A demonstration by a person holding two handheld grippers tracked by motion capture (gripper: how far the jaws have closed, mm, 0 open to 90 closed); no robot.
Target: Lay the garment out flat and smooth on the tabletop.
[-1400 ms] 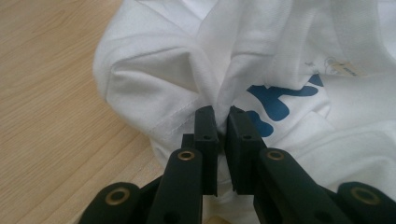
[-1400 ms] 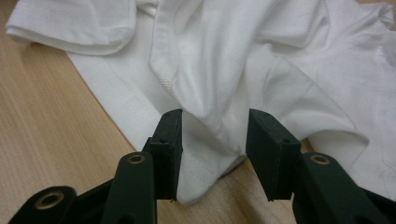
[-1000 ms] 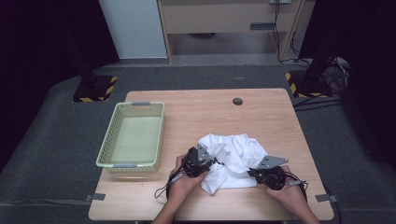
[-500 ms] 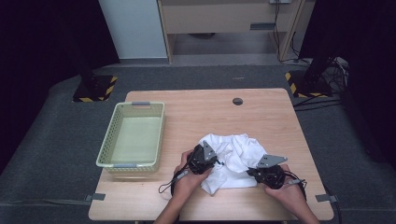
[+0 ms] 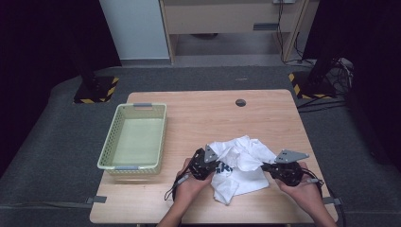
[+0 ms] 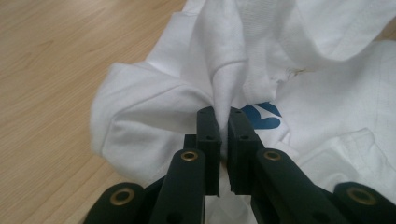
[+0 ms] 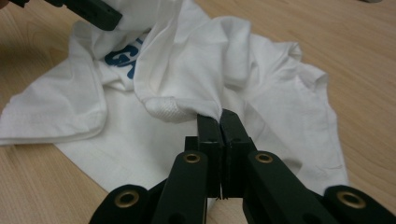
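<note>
A crumpled white T-shirt [image 5: 242,163] with blue print lies on the wooden table [image 5: 213,113] near its front edge. My left gripper [image 5: 216,164] is at the shirt's left side. Its jaws have just been closing, and the left gripper [image 6: 223,116] now pinches an upright fold of the shirt [image 6: 154,116] between its pads. At the shirt's right side, my right gripper [image 5: 263,166] is shut on a raised edge of cloth. In the right gripper view the right gripper [image 7: 219,116] pulls the shirt [image 7: 261,79] into a ridge, with the left gripper [image 7: 93,11] at the top left.
A pale green plastic basket [image 5: 116,165] stands empty on the left part of the table. A dark round cable hole [image 5: 240,102] sits near the far edge. Bare wood lies between the shirt and that far edge.
The left gripper has settled against the shirt's left fold. The right gripper has risen slightly, lifting its edge of the cloth.
</note>
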